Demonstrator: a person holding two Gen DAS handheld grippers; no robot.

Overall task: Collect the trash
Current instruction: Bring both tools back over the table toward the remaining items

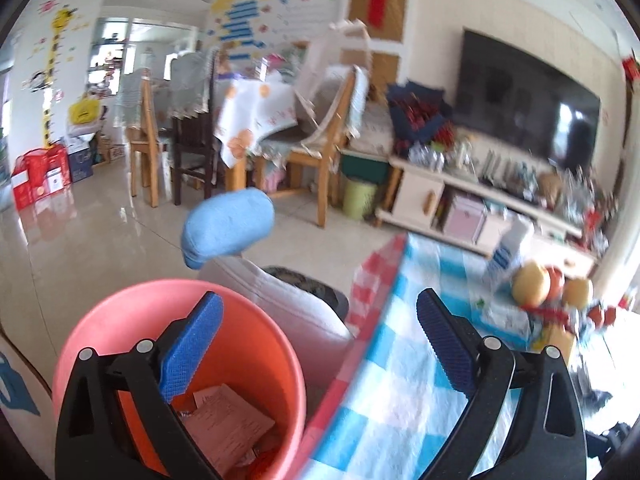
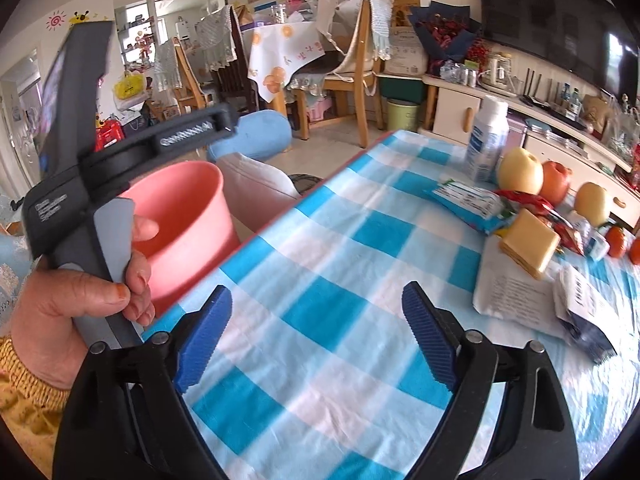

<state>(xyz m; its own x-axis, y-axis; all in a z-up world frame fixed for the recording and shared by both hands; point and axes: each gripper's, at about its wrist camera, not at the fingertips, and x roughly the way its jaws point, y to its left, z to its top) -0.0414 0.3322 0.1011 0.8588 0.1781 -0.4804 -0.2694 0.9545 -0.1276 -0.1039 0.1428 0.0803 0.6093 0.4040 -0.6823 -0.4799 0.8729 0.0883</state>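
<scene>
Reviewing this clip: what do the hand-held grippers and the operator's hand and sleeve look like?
Both the left hand-held gripper and the right hand-held gripper have black frames with silver rivets and ribbed blue pads. The left one's dark grey handle bears small white lettering. The hand is bare, with a mustard-yellow sleeve.

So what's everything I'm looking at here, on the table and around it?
bin: one, pink, beside the table's left edge, paper scraps inside
tablecloth: one, blue and white check, covering the table
bottle: one, white and blue, upright at the far end
fruit: a few round pieces, yellow and orange-red, right of the bottle
snack packet: one, blue and white, lying flat before the fruit
yellow block: one, on the paper
paper sheet: one, white, right side
dark blue packet: one, far right
blue cushion: one, on the chair behind the bin
left gripper: open, empty, over the bin
right gripper: open, empty, above the cloth
left hand: gripping the left tool's handle
</scene>
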